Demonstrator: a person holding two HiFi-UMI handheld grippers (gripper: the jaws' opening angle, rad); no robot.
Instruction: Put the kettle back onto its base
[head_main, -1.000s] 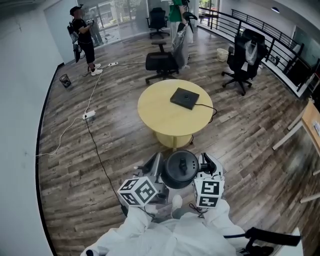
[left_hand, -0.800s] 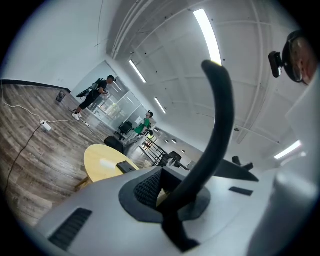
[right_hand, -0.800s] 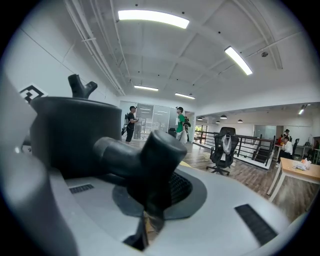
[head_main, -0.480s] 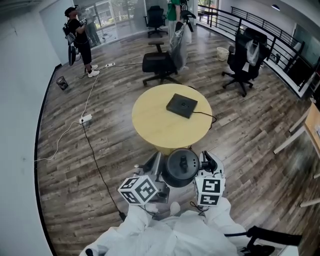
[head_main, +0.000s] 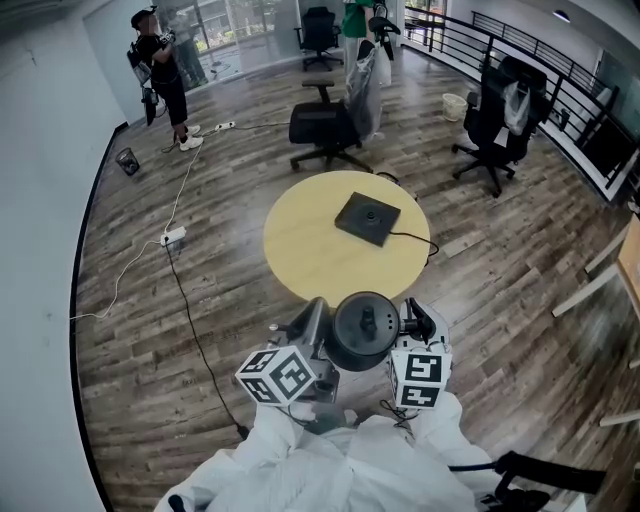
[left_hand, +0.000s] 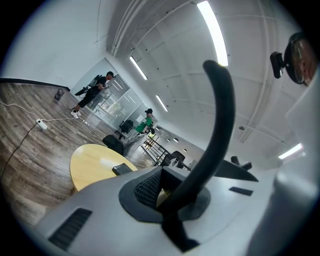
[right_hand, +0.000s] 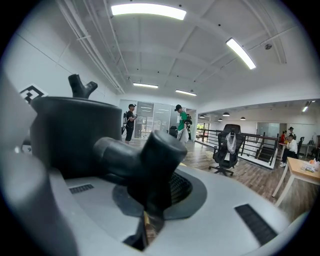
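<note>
The black kettle (head_main: 365, 330) hangs low in the head view, carried between both grippers, just short of the round yellow table (head_main: 310, 250). Its square black base (head_main: 368, 218) lies on the table's far right part, cord trailing off the right edge. My right gripper (head_main: 420, 322) is shut on the kettle's stubby black handle (right_hand: 135, 160); the kettle body (right_hand: 75, 135) fills the left of the right gripper view. My left gripper (head_main: 315, 318) is at the kettle's left side, shut on a thin curved black strip (left_hand: 217, 125). Table (left_hand: 92, 160) and base (left_hand: 121, 169) show ahead.
Black office chairs stand behind the table (head_main: 325, 125) and at the back right (head_main: 500, 110). A power strip (head_main: 177, 235) and cables cross the wooden floor on the left. People stand far back (head_main: 160, 70). A railing runs along the right, and a desk corner (head_main: 630, 250) shows there.
The table and base have drawn nearer in the head view as the person walks up with the kettle. Both grips look unchanged.
</note>
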